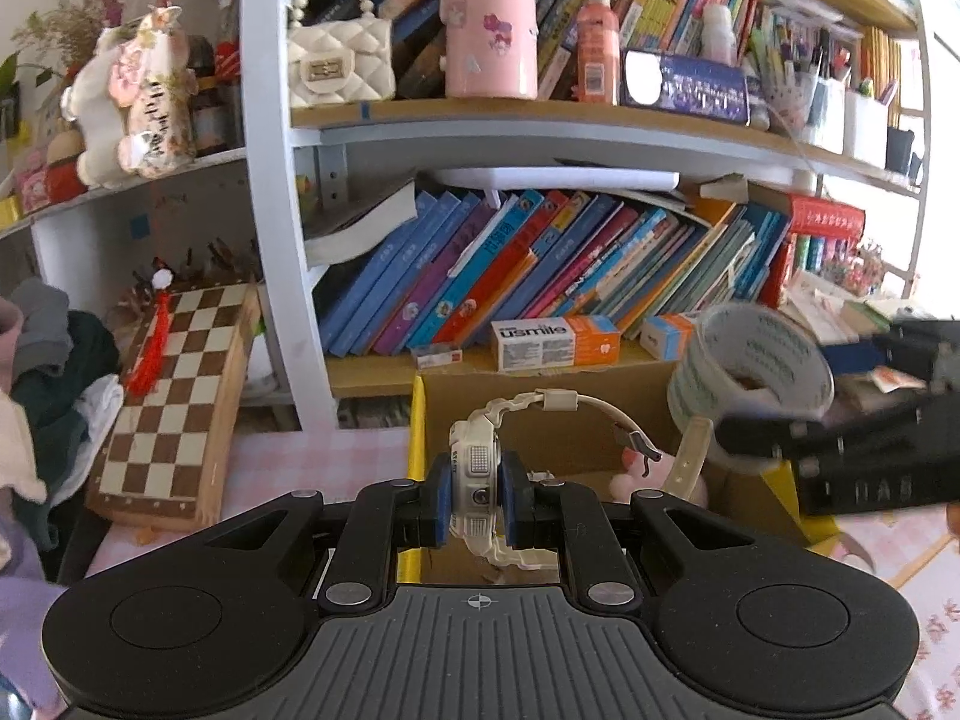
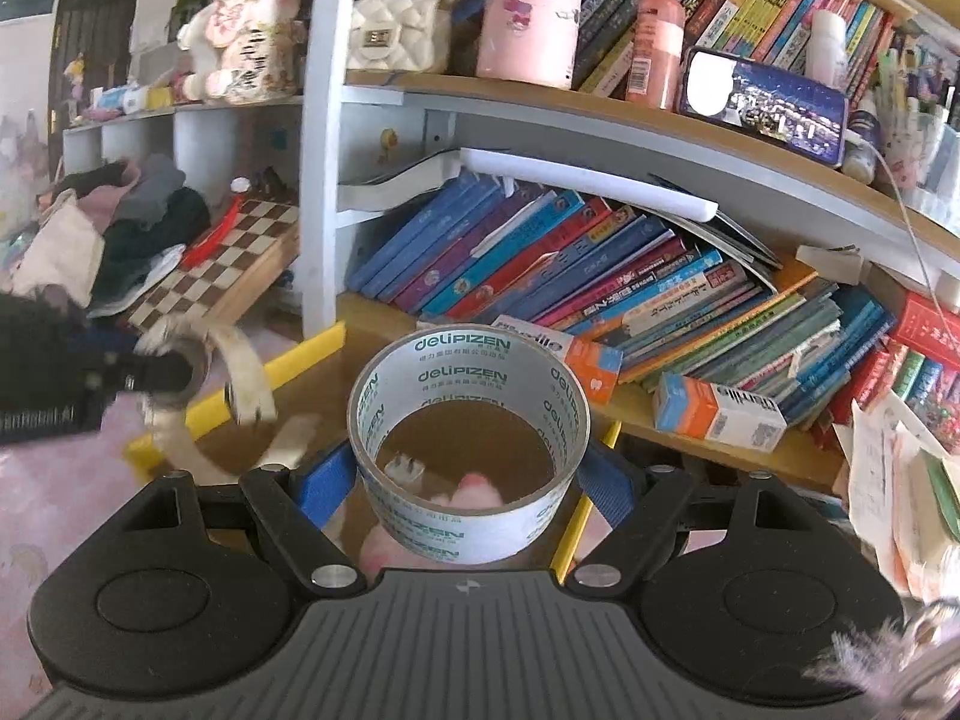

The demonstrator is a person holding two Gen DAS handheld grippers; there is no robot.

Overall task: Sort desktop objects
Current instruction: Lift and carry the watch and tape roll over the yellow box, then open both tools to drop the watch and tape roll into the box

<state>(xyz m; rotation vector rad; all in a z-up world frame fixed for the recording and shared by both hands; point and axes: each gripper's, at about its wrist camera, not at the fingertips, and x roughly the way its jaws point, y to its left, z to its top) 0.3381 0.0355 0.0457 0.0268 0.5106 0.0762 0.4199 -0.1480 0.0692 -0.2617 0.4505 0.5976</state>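
Observation:
My left gripper point(image 1: 475, 495) is shut on a white digital watch point(image 1: 477, 468), its blue pads on the watch case; the strap arcs up and right. It hangs over an open cardboard box point(image 1: 480, 408) with yellow edges. My right gripper point(image 2: 469, 474) is shut on a roll of clear tape point(image 2: 469, 438) printed "delipizen", also above the box point(image 2: 312, 384). The tape roll point(image 1: 750, 372) and right gripper show at the right of the left wrist view. The watch point(image 2: 240, 378) and left gripper show blurred at the left of the right wrist view. A pink plush point(image 2: 474, 495) lies inside the box.
A white bookshelf point(image 1: 282, 276) stands behind the box, with slanted books point(image 1: 516, 264) and a toothpaste carton point(image 1: 555, 342). A chessboard point(image 1: 174, 402) and a clothes pile point(image 1: 54, 360) sit left. Papers point(image 2: 900, 480) lie right. A pink tablecloth point(image 1: 288, 468) covers the desk.

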